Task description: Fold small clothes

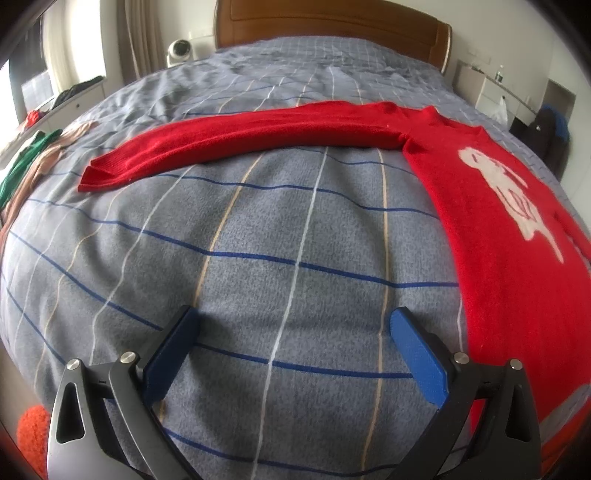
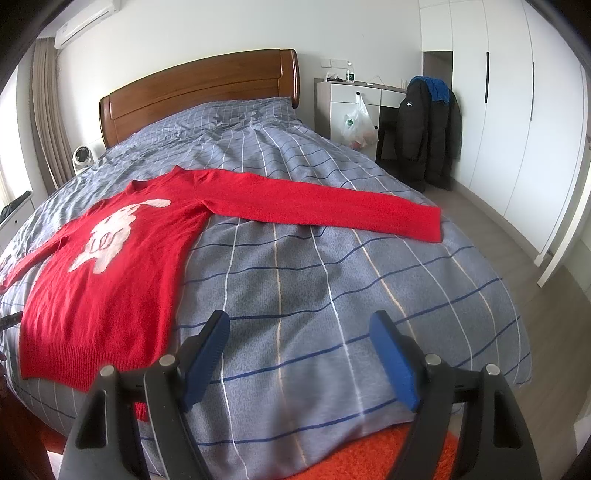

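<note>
From the left wrist view, the left gripper (image 1: 293, 332) sits at the bottom of the frame with its blue-padded jaws spread wide apart and nothing between them, hovering over the grey checked bedspread (image 1: 229, 240). A red sweater (image 1: 491, 229) lies flat on the bed along the right side of the frame, a white figure on its front. One sleeve (image 1: 236, 144) stretches out leftward across the middle of the frame, its cuff ending at centre left. At the far left edge some green and tan clothes (image 1: 29, 166) lie bunched. The wooden headboard (image 1: 332, 26) fills the top centre, with a small white fan (image 1: 180, 51) to its left.

From the right wrist view, the right gripper (image 2: 299, 339) is at the bottom centre, its jaws likewise held well apart and empty. The red sweater (image 2: 99, 273) lies in the left half of the frame, hem toward the lower left, and its other sleeve (image 2: 325, 208) runs out to the right, the cuff near the bed's right edge. A black jacket (image 2: 424, 125) hangs at upper right beside white wardrobe doors (image 2: 517, 110), and an orange rug (image 2: 369, 454) shows at the bottom.
</note>
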The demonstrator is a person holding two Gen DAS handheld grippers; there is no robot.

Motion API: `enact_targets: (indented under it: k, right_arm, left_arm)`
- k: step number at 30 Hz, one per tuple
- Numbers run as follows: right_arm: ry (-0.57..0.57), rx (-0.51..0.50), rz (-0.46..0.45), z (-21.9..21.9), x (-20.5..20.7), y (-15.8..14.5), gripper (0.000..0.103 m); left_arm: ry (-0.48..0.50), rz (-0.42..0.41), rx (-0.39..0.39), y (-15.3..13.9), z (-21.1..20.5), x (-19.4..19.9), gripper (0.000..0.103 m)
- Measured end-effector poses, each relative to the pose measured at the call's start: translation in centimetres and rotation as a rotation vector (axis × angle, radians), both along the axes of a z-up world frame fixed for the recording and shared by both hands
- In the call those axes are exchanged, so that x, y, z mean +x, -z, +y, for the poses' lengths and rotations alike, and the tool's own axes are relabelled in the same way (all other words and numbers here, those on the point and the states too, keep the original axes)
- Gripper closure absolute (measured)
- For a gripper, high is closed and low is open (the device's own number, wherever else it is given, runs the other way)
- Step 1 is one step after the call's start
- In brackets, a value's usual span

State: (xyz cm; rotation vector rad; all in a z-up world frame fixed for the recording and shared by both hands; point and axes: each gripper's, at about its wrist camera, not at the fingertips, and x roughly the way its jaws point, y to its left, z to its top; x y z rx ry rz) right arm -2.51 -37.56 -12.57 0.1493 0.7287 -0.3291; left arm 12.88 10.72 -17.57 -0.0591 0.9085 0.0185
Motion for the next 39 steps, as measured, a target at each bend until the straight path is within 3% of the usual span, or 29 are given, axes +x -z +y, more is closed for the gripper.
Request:
enact_targets:
  k: [14, 21, 25, 29, 39]
  right_arm:
    - [-0.001, -0.001, 0.0, 0.0, 0.0, 0.0, 0.026]
    - [0.0, -0.001, 0.0, 0.0, 0.0, 0.0, 0.026]
    - [0.0, -0.002, 0.0, 0.0, 0.0, 0.0, 0.026]
    - [0.0, -0.002, 0.0, -0.1, 0.0, 0.1, 0.026]
    - [0.0, -0.006, 0.001, 0.0, 0.0, 0.0, 0.026]
  left_arm:
    - [0.0, -0.001, 0.005, 0.0, 0.0, 0.0, 0.0]
    - [0.024, -0.007, 0.067, -0.1, -0.7, -0.3, 0.0]
    - [0.028, 0.002, 0.033, -0.5, -0.2, -0.2, 0.0]
    - [0.018, -0.042, 0.005, -1.4, 0.1, -0.7, 0.0]
    - [0.011, -0.11, 0.02, -2.7, 0.1, -1.3, 0.0]
